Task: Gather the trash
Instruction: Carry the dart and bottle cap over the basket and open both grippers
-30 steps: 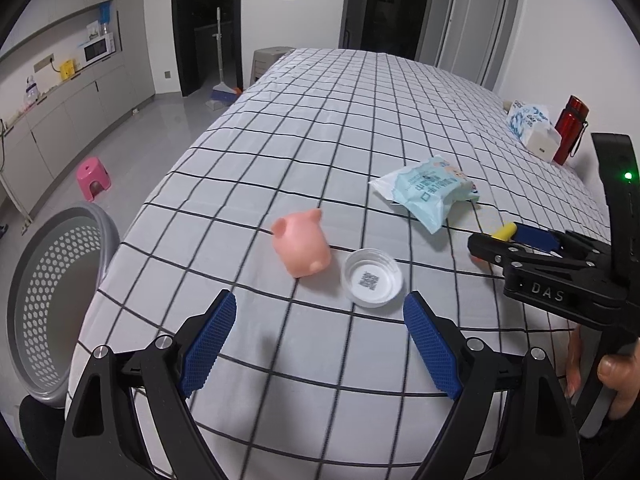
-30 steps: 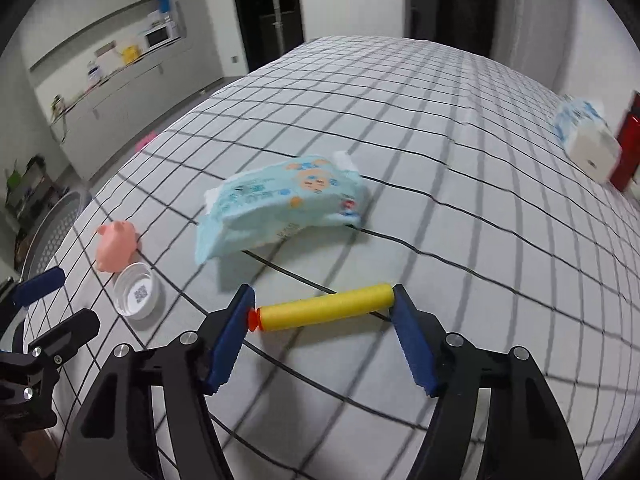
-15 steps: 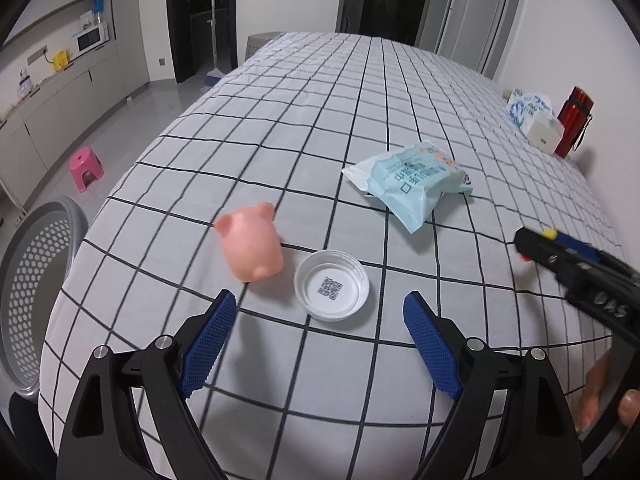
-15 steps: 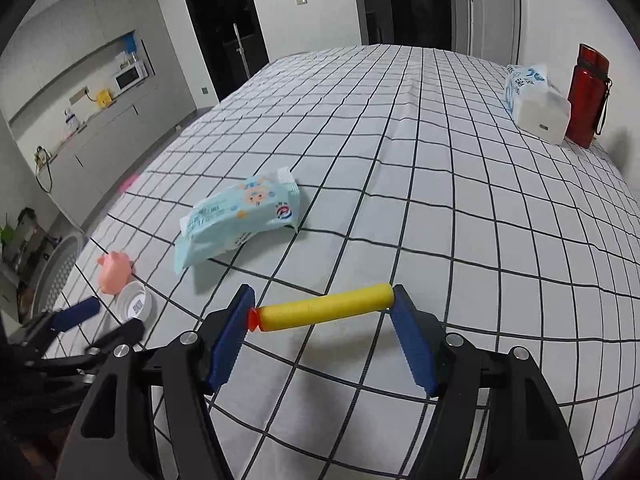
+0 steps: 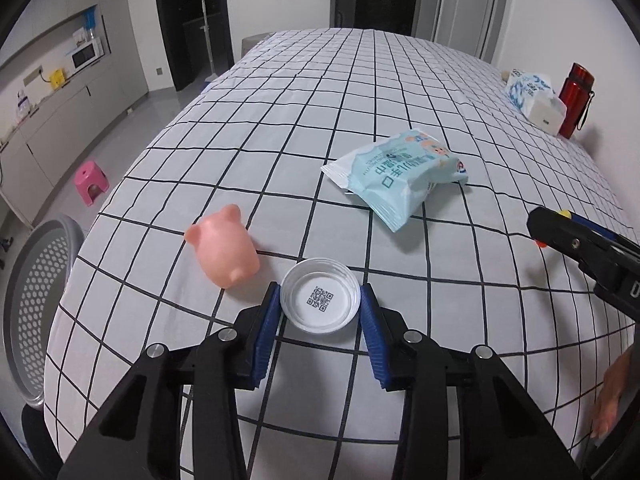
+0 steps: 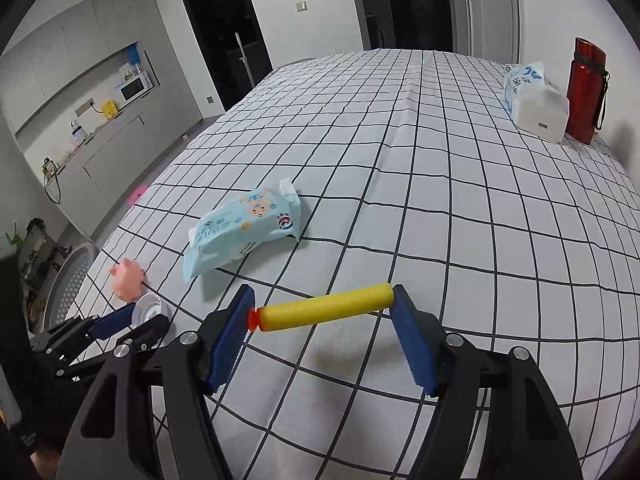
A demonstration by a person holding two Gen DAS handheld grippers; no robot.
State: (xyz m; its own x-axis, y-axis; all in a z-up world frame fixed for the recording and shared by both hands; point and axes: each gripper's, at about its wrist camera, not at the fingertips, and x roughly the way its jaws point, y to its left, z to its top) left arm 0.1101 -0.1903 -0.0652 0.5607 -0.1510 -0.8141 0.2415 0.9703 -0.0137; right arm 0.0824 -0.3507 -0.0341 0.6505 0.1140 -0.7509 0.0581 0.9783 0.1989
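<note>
A shallow round white plastic lid (image 5: 320, 301) with a printed code inside sits pinched between the ribbed blue pads of the left gripper (image 5: 321, 308), just beside a smooth pink rubbery pig toy (image 5: 225, 249). The right gripper (image 6: 325, 312) clamps a yellow foam cylinder (image 6: 325, 310) with an orange tip end to end. A crinkled pale-blue wipes pack (image 5: 396, 176) lies on the black-grid white tablecloth (image 5: 360, 80). A perforated grey basket (image 5: 36, 304) stands on the floor by the table's edge; its contents cannot be seen.
</note>
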